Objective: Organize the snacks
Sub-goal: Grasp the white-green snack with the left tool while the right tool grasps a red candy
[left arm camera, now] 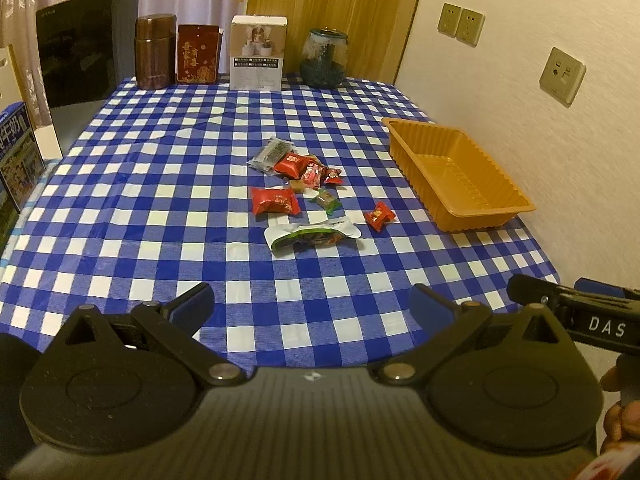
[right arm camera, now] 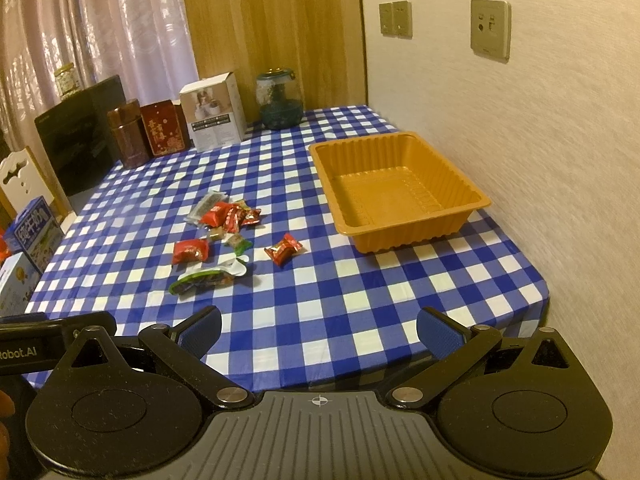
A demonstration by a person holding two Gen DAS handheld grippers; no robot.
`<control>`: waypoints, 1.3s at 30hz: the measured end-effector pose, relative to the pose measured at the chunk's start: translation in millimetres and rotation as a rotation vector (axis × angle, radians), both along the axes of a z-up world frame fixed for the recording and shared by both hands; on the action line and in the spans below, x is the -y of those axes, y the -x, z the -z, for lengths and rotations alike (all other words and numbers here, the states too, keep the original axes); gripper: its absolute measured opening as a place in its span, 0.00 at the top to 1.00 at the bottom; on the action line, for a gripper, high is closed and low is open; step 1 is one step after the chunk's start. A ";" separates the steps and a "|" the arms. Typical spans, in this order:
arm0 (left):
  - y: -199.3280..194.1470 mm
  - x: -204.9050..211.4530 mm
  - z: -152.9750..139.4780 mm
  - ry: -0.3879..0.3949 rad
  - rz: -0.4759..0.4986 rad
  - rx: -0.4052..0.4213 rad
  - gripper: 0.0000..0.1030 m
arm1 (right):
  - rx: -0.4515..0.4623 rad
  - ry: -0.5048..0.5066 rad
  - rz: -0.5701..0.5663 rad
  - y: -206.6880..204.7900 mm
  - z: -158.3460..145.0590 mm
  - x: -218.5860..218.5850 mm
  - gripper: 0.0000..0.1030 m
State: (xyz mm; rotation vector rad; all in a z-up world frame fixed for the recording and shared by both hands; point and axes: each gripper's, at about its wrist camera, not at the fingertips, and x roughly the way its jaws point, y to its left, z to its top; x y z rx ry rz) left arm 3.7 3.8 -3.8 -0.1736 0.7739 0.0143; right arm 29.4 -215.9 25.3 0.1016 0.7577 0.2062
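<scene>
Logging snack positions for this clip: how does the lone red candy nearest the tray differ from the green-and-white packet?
The lone red candy is small, twist-wrapped and red; the green-and-white packet is larger, elongated and flat with a clear window. The candy lies apart, nearer the orange tray; the packet lies nearest the grippers. Both rest on the checked tablecloth, outside the tray.

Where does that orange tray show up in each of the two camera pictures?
Left wrist view: the orange tray sits right of centre, near the wall, empty.
Right wrist view: the orange tray sits just right of centre, larger, empty.
Shared landmark: the lone red candy lying between tray and snack pile.
</scene>
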 end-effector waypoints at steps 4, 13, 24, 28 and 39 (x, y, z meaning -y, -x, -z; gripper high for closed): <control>-11.8 -8.7 8.0 0.002 0.002 -0.006 0.00 | 0.002 -0.013 0.011 -10.8 9.6 0.0 0.00; -63.6 -27.6 42.8 -0.061 0.103 -0.040 0.06 | -0.025 -0.035 0.016 -48.6 37.2 -5.9 0.00; -139.9 -25.0 78.1 -0.170 0.424 -0.023 0.22 | -0.095 -0.055 -0.007 -105.8 77.5 -21.5 0.14; -167.3 -22.6 91.3 -0.188 0.547 -0.033 0.32 | -0.114 -0.049 -0.003 -120.8 91.0 -27.2 0.18; -211.8 -15.4 122.8 -0.145 0.748 -0.117 0.61 | -0.155 -0.041 0.017 -146.3 114.2 -34.7 0.18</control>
